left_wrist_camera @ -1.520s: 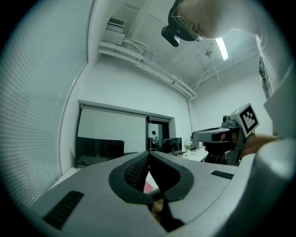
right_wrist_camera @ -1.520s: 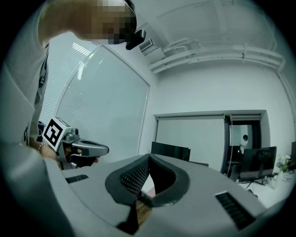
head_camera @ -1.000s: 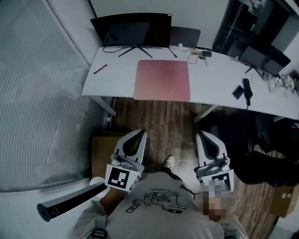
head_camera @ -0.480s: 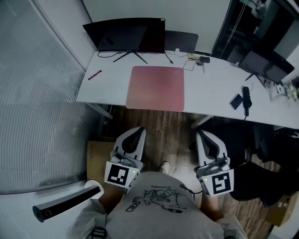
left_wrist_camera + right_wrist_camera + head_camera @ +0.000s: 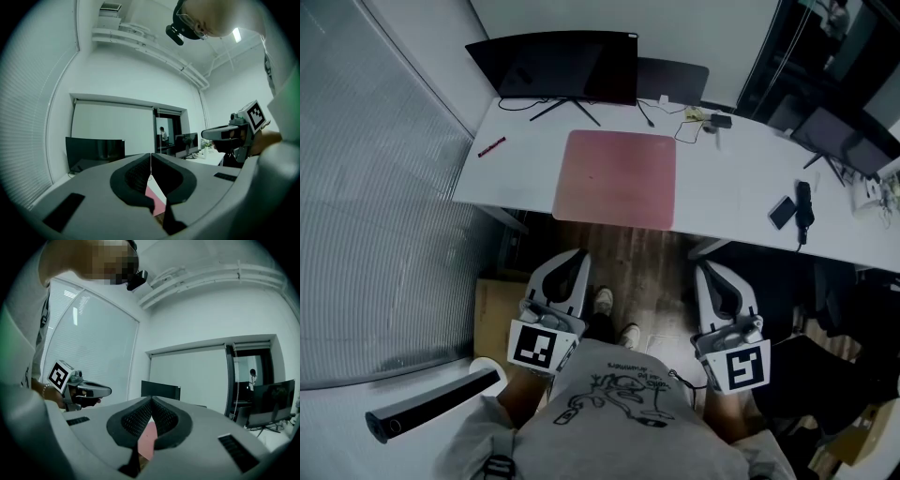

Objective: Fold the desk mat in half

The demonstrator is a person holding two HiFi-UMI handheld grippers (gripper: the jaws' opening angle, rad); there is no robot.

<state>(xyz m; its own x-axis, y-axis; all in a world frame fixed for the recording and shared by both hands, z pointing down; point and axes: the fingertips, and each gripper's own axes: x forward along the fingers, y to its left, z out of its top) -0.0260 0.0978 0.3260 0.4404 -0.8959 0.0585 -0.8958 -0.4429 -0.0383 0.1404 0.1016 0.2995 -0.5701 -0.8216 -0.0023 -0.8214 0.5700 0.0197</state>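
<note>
Mat: pink rectangular desk mat (image 5: 617,178), smooth, lying flat, at 12 o'clock on white desk (image 5: 741,197).
Left gripper (image 5: 575,258): grey plastic, jaws together, empty.
Right gripper (image 5: 706,272): likewise closed, empty.

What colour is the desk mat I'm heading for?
The desk mat is plain dusty pink; the head view shows it best.

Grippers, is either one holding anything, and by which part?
Nothing is held. Left gripper and right gripper both have jaws together, empty; the desk mat lies flat on the desk, untouched.
</note>
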